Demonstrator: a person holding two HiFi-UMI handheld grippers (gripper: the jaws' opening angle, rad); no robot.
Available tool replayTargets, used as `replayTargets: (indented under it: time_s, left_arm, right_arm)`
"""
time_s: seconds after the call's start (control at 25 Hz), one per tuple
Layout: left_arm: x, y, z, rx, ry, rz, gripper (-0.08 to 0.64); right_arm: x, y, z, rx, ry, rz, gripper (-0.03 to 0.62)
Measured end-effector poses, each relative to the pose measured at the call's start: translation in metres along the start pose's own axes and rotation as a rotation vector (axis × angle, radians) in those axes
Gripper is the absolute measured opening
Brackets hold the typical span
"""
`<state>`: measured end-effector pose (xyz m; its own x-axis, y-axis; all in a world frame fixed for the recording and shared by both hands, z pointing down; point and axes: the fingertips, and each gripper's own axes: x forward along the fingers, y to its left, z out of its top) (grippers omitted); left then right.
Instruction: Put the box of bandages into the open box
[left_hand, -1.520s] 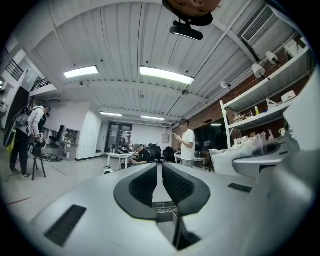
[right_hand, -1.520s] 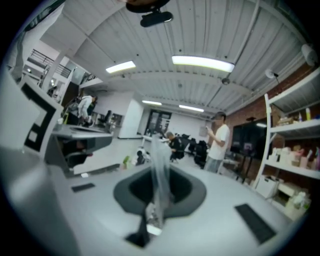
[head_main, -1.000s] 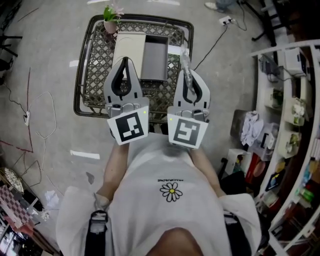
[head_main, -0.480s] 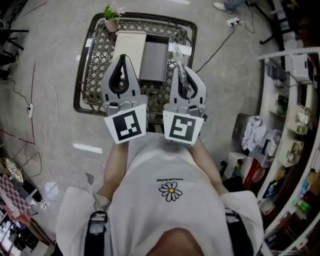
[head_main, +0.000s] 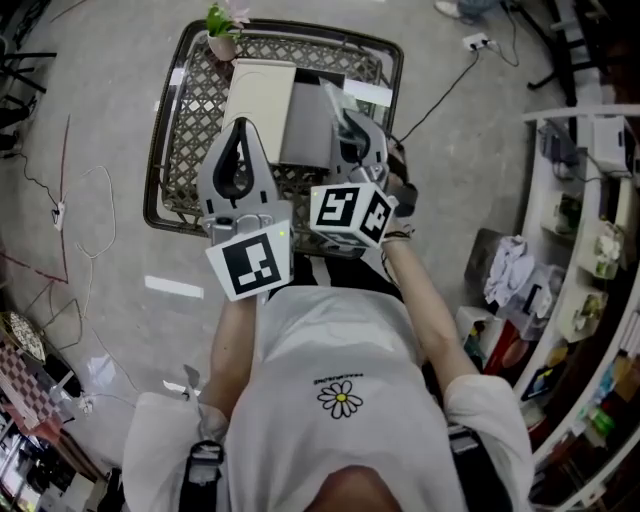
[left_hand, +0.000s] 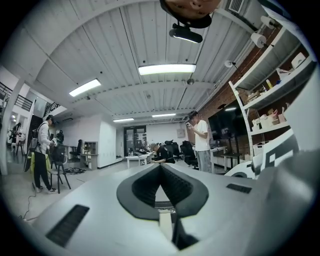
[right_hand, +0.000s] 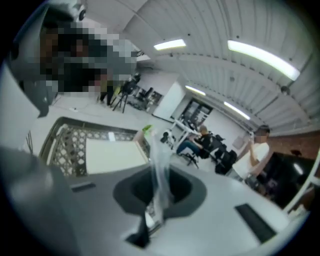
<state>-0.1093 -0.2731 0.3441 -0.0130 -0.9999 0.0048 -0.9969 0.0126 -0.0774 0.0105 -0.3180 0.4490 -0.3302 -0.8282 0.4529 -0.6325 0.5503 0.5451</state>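
Note:
The open box stands on a metal lattice table (head_main: 170, 130), its white lid (head_main: 258, 95) folded left and its grey inside (head_main: 308, 125) bare. My right gripper (head_main: 340, 112) is tilted over the box's right edge, shut on a thin clear plastic packet (head_main: 333, 98). That packet (right_hand: 159, 170) sticks up from the closed jaws in the right gripper view, with the lid (right_hand: 112, 155) behind it. My left gripper (head_main: 243, 128) hovers over the table's near left part, shut and holding nothing. Its tips (left_hand: 160, 167) meet in the left gripper view.
A small potted plant (head_main: 222, 30) sits at the table's far left corner, and a white strip (head_main: 365, 93) lies right of the box. Shelves with goods (head_main: 590, 240) stand at the right. Cables (head_main: 80, 200) trail on the floor. People stand far off (left_hand: 201, 140).
The right gripper has swung left and tipped over toward the open box, its marker cube now turned sideways, still holding the clear packet. The left gripper has hardly moved.

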Motion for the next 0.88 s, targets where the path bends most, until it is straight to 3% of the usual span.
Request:
replayTargets:
  time_s: [0.32,0.52,0.68,0.88]
  left_arm:
    - [-0.002,0.023,-0.045,-0.014,0.104,0.047,0.021]
    - [-0.007,0.032,-0.066,-0.028,0.146,0.067,0.021]
    - [-0.012,0.041,-0.081,-0.027,0.194,0.08,0.021]
    - [-0.014,0.045,-0.089,-0.034,0.204,0.085,0.021]
  right_arm:
    - [0.089,0.05,-0.038,-0.385,0.143,0.092,0.04]
    - [0.129,0.068,-0.075,-0.461,0.284,0.109,0.04]
    - [0.152,0.086,-0.091,-0.483,0.335,0.146,0.04]
    - [0.174,0.093,-0.116,-0.503,0.426,0.133,0.041]
